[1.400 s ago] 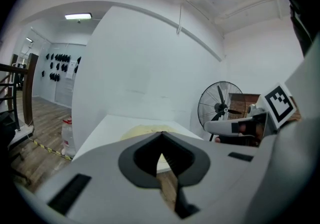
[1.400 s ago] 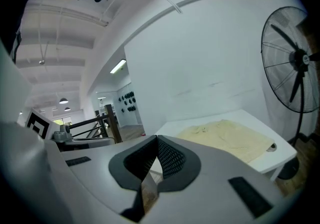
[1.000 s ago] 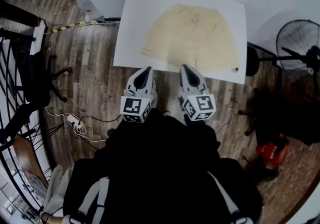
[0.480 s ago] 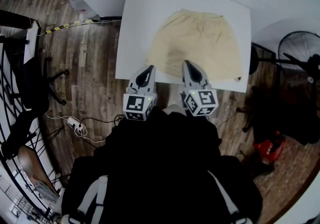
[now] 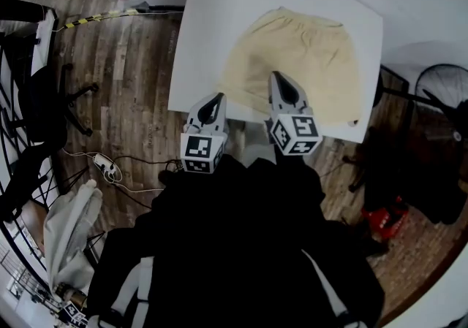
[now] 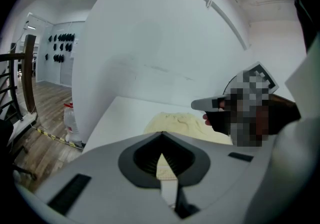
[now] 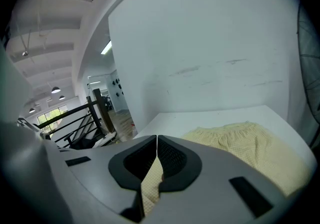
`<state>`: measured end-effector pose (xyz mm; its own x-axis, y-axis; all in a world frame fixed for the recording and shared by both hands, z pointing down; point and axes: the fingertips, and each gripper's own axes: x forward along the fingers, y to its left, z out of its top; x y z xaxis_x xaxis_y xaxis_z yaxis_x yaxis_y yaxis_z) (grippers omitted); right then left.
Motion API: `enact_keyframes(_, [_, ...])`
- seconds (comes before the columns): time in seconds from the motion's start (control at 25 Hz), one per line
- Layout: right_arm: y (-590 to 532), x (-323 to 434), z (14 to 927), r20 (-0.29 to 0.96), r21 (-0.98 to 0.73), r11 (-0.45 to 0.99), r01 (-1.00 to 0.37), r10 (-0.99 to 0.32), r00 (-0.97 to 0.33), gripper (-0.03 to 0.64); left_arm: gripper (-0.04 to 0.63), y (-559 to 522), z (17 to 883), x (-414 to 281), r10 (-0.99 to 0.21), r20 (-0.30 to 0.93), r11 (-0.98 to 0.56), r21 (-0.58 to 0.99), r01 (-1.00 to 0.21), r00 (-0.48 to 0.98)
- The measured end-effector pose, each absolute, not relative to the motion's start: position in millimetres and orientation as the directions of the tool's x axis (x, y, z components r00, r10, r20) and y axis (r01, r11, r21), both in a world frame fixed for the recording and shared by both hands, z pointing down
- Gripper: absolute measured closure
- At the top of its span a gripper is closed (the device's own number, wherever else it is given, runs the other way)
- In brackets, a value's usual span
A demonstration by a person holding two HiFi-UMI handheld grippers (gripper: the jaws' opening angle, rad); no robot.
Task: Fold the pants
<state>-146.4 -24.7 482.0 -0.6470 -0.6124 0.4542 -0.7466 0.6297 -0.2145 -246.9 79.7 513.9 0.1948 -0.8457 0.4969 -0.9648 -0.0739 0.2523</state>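
The pants (image 5: 300, 56) are lying spread flat on the surface (image 5: 208, 20), waistband toward the far edge, legs reaching the near edge, closer to its right corner. The left tongs (image 5: 214, 98) are hovering at the near edge beside the left leg, tips pressed together, gripping nothing. The right tongs (image 5: 281, 79) are hanging over the hem, likewise closed and empty, seemingly not touching the cloth.

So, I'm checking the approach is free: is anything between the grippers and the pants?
Nothing visible. The pants lie flat on the table; the left gripper and right gripper, both shut, point at the near hem with no object in front of them.
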Motion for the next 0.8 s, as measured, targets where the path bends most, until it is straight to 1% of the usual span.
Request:
enact_keyframes(0.44, [-68.4, -165.3, 520.6, 0.544, -0.22, 0.698, -0.681, -0.492, -0.68, 0.607, 0.591, 71.1, 555.2, -240.3, -0.805, 0.578, 0.028, 0.262, -0.965, 0.134])
enact_keyframes(0.56, [-80.6, -175.0, 529.1, 0.563, -0.227, 0.714, -0.663, -0.459, -0.687, 0.569, 0.584, 67.4, 565.1, -240.7, -0.794, 0.596, 0.054, 0.265, -0.963, 0.119])
enact_keyframes(0.8, [-103.8, -195.8, 544.8, 0.586, -0.22, 0.731, -0.646, -0.43, -0.686, 0.543, 0.551, 63.4, 583.0, -247.3, -0.776, 0.625, 0.101, 0.26, -0.96, 0.088])
